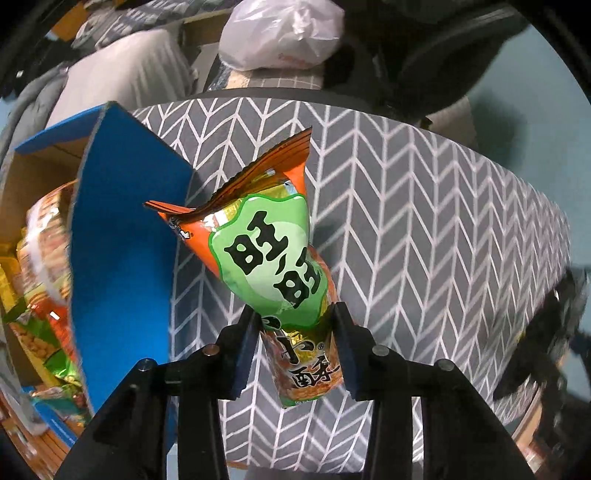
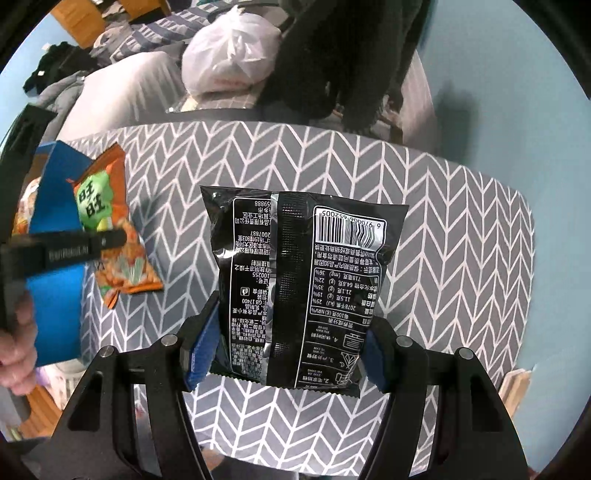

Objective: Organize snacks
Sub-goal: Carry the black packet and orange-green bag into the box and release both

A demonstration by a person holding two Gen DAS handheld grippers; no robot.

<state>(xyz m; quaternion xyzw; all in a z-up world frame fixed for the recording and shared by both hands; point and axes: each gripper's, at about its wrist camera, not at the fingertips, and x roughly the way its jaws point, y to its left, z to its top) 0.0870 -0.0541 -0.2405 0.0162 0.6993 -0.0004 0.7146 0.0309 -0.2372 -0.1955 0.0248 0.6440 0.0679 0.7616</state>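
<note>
Left gripper (image 1: pixel 295 317): fingers clamped on orange-green snack packet (image 1: pixel 273 258), lifted beside blue box (image 1: pixel 122 240). Right gripper (image 2: pixel 290 347): pads pinching black snack bag (image 2: pixel 295 273), right of that box.

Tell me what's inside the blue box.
The blue box holds several snack packets, orange, green and gold, piled against its brown inner wall. Its blue flap covers the rest, so the count is unclear.

A lived-in home bedroom: striped bedding (image 2: pixel 162 33), heaped clothes (image 2: pixel 62 74), a plastic bag (image 2: pixel 229 55), a chevron-cloth table (image 2: pixel 424 206).
</note>
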